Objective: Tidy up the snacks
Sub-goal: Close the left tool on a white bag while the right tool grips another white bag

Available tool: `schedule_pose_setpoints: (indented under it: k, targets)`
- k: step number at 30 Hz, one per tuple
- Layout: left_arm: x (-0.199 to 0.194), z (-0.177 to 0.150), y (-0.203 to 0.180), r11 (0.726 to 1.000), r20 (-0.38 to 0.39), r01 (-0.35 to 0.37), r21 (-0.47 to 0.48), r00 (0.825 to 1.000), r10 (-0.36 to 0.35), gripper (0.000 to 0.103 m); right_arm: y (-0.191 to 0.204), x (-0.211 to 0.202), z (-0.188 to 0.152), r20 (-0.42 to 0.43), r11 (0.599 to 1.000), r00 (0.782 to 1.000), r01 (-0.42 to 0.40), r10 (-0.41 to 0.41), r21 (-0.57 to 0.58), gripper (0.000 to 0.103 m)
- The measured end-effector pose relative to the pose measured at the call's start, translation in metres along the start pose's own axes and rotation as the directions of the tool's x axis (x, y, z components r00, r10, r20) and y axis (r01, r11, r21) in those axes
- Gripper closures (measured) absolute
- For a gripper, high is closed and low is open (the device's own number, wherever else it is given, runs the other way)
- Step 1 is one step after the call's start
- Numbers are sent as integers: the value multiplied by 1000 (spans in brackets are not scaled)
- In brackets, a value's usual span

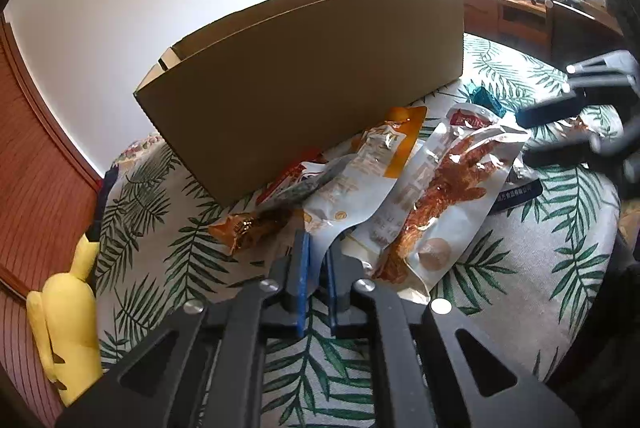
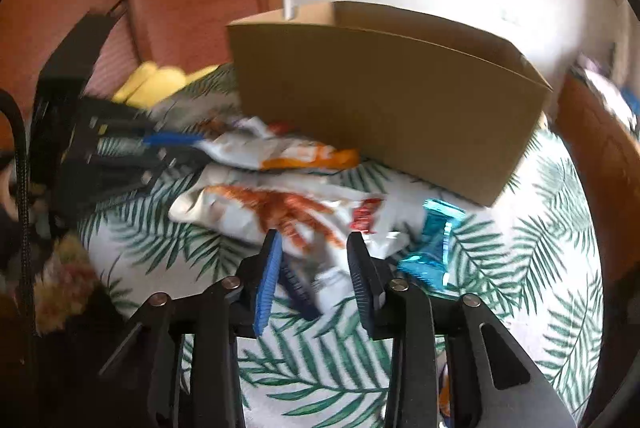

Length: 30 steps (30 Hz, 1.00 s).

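Note:
A pile of snack packs lies on the leaf-print cloth in front of an open cardboard box point(image 1: 304, 80). My left gripper point(image 1: 318, 268) is shut on the near edge of a white and orange snack pack point(image 1: 360, 180). A white chicken-feet pack point(image 1: 448, 188) lies right of it. In the right wrist view the box point(image 2: 392, 100) stands behind the same pile. My right gripper point(image 2: 316, 268) is open over the near end of the chicken-feet pack point(image 2: 276, 208), not gripping it. A blue wrapper point(image 2: 432, 248) lies to its right. The left gripper point(image 2: 168, 144) holds the white and orange pack point(image 2: 272, 152).
A yellow plush toy point(image 1: 68, 316) stands at the left edge of the cloth point(image 1: 500, 288). A wooden door is on the left. A wooden desk with clutter sits under the window at the back right. My right gripper point(image 1: 560, 124) reaches in from the right.

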State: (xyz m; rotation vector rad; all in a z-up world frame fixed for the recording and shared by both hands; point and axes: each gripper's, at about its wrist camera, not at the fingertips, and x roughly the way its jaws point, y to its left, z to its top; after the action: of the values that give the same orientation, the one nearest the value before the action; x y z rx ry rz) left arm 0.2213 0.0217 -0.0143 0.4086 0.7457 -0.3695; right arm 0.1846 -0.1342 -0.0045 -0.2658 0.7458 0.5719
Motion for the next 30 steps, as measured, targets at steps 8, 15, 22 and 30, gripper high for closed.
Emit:
schedule_pose_setpoints:
  k: [8, 15, 22, 30]
  targets:
    - [-1, 5, 5, 1000, -6, 21, -20, 1000, -21, 98, 18, 18, -6, -36, 981, 995, 86, -93, -174, 56]
    - [0, 7, 7, 999, -10, 26, -32, 1000, -26, 98, 26, 32, -6, -61, 942, 984, 144, -170, -302, 54]
    - [0, 8, 9, 999, -10, 35, -39, 999, -35, 99, 44, 47, 2, -50, 909, 981, 154, -188, -388, 53]
    - [0, 9, 11, 998, -11, 44, -44, 999, -44, 99, 43, 71, 15, -50, 892, 978, 163, -202, -422, 53]
